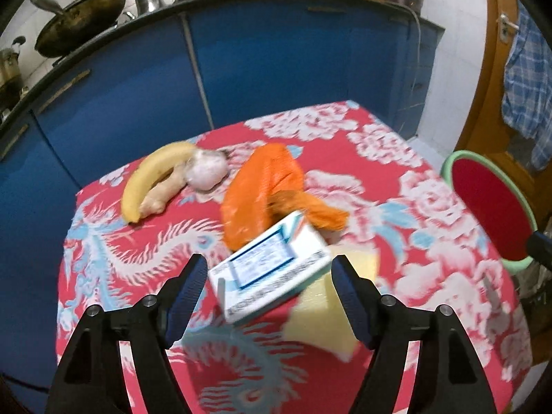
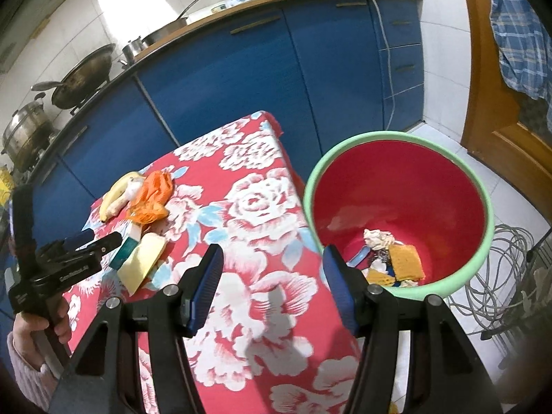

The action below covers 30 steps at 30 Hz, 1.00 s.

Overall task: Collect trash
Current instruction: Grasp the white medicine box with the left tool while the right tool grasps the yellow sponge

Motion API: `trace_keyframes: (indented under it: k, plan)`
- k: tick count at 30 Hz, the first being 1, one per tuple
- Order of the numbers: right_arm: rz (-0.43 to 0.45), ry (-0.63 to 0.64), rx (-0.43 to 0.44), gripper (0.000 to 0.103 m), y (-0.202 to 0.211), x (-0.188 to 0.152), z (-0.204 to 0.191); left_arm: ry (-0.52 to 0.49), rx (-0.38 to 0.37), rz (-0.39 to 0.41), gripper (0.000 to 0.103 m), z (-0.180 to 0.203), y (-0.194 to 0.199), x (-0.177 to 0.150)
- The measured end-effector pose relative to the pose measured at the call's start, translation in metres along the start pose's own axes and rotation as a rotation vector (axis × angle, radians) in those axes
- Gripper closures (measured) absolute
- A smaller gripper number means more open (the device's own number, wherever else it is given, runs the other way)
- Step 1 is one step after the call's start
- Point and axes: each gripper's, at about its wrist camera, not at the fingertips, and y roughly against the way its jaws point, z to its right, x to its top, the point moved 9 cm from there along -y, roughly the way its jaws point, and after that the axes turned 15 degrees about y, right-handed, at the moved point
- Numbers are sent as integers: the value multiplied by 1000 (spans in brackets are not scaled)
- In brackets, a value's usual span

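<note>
We've got the left gripper (image 1: pixel 269 276) spread wide around the small white-and-teal carton (image 1: pixel 272 272), not pinching yet, mid-table beside the orange bag (image 1: pixel 262 189), while the right gripper (image 2: pixel 272 269) waits open and empty by the bin (image 2: pixel 483 207) off the table's right edge, presumably for drop-offs.

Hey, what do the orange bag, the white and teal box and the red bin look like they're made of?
Orange bag: thin plastic film, probably; crinkled and slightly see-through.
White and teal box: likely printed cardboard; flat faces, sharp edges, though blurred.
Red bin: moulded plastic by the look; glossy red inside with highlights, matte pale green rim.
</note>
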Motion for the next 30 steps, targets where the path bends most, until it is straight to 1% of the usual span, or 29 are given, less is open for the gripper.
trace_keyframes:
  k: [4,8,10,12,15,20,25,30]
  plan:
    - [-6,15,4,41,-2,1,-9,1,4,-34,27,-16,-13,0]
    - [-16,19,6,41,-5,1,-13,-26,-1,-35,24,-24,-21,3]
    - [-21,21,8,41,-7,0,-15,-34,-3,-34,23,-26,-24,6]
    - [-27,24,11,41,-10,0,-18,-31,-19,-41,23,-28,-28,9]
    - [-34,31,16,41,-13,-1,-23,-4,-63,-66,23,-31,-32,10]
    - [-42,40,19,41,-17,-1,-28,5,-133,-91,23,-30,-31,5]
    - [-50,43,23,41,-20,-1,-31,3,-160,-107,23,-26,-27,0]
    - [-53,44,22,41,-20,-2,-32,-41,-163,-125,23,-18,-27,-6]
